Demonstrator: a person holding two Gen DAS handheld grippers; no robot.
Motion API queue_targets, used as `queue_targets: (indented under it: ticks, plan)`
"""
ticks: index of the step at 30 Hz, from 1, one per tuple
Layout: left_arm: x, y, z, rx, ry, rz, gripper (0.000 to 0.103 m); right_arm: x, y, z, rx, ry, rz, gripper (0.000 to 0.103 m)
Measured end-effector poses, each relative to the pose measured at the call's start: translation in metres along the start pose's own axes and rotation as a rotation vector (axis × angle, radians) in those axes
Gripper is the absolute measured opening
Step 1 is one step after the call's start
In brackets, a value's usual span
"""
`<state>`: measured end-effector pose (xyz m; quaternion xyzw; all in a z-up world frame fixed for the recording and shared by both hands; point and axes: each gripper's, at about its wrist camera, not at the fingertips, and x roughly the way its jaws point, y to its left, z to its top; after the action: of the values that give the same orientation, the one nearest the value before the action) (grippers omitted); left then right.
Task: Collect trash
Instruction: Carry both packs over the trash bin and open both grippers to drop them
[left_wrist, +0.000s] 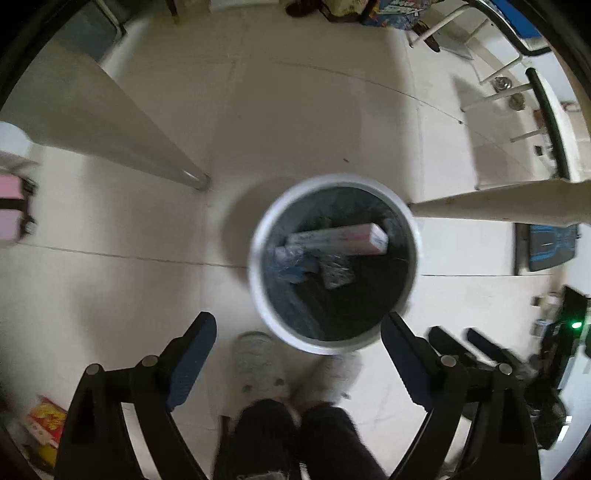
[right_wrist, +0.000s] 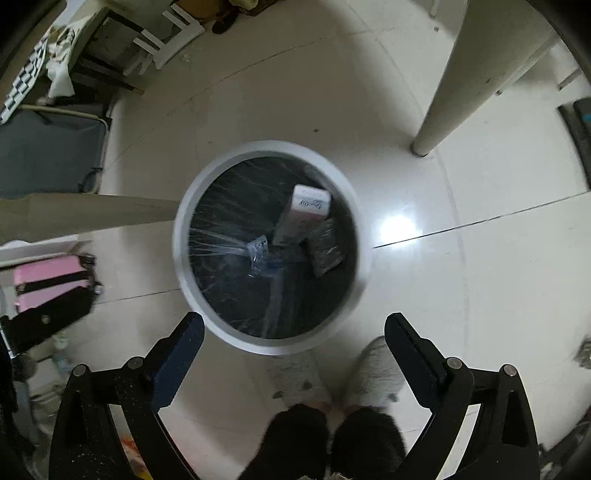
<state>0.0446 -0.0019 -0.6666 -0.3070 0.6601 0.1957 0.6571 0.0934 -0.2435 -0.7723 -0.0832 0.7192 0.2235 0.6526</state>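
A round white trash bin (left_wrist: 258, 295) with a dark liner stands on the tiled floor below both grippers. Inside lie a long white box (left_wrist: 343, 240), a crumpled clear wrapper (left_wrist: 295, 264) and a dark flat packet (left_wrist: 336, 273). The right wrist view shows the bin (right_wrist: 181, 229) with the white box (right_wrist: 303, 212), the clear wrapper (right_wrist: 258, 251) and the dark packet (right_wrist: 325, 247). My left gripper (left_wrist: 299, 325) points down near the bin's rim, open and holding nothing. My right gripper (right_wrist: 293, 325) is also open and holds nothing. The right gripper's fingers (left_wrist: 447, 343) show beside the left.
A person's slippered feet (left_wrist: 258, 365) and dark trouser legs (left_wrist: 295, 439) stand just beside the bin. Cream table legs (left_wrist: 110, 125) (right_wrist: 461, 74) rise on both sides. A pink suitcase (right_wrist: 51, 284) sits left, white chair legs (left_wrist: 495, 92) and a dark folding cot (right_wrist: 48, 151) farther off.
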Motion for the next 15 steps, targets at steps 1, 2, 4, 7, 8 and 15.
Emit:
queue_targets:
  ticks: [1, 2, 4, 7, 8, 15]
  plan:
    - [-0.004, -0.001, -0.002, 0.006, -0.010, 0.024, 0.091, -0.005, 0.004, 0.000, -0.013, -0.006, -0.030, 0.099]
    - [-0.008, -0.002, -0.006, 0.012, -0.019, 0.045, 0.091, -0.010, 0.006, -0.001, -0.022, -0.009, -0.052, 0.099]
    - [-0.018, -0.003, -0.014, 0.027, -0.031, 0.091, 0.091, -0.023, 0.008, -0.003, -0.036, -0.019, -0.090, 0.099]
    - [-0.032, -0.002, -0.026, 0.032, -0.028, 0.118, 0.091, -0.044, 0.012, -0.008, -0.051, -0.025, -0.131, 0.099]
    - [-0.037, -0.002, -0.030, 0.031, -0.028, 0.122, 0.091, -0.051, 0.014, -0.010, -0.052, -0.026, -0.133, 0.099]
    - [-0.075, -0.014, -0.054, 0.053, -0.037, 0.152, 0.091, -0.111, 0.026, -0.034, -0.068, -0.055, -0.178, 0.099]
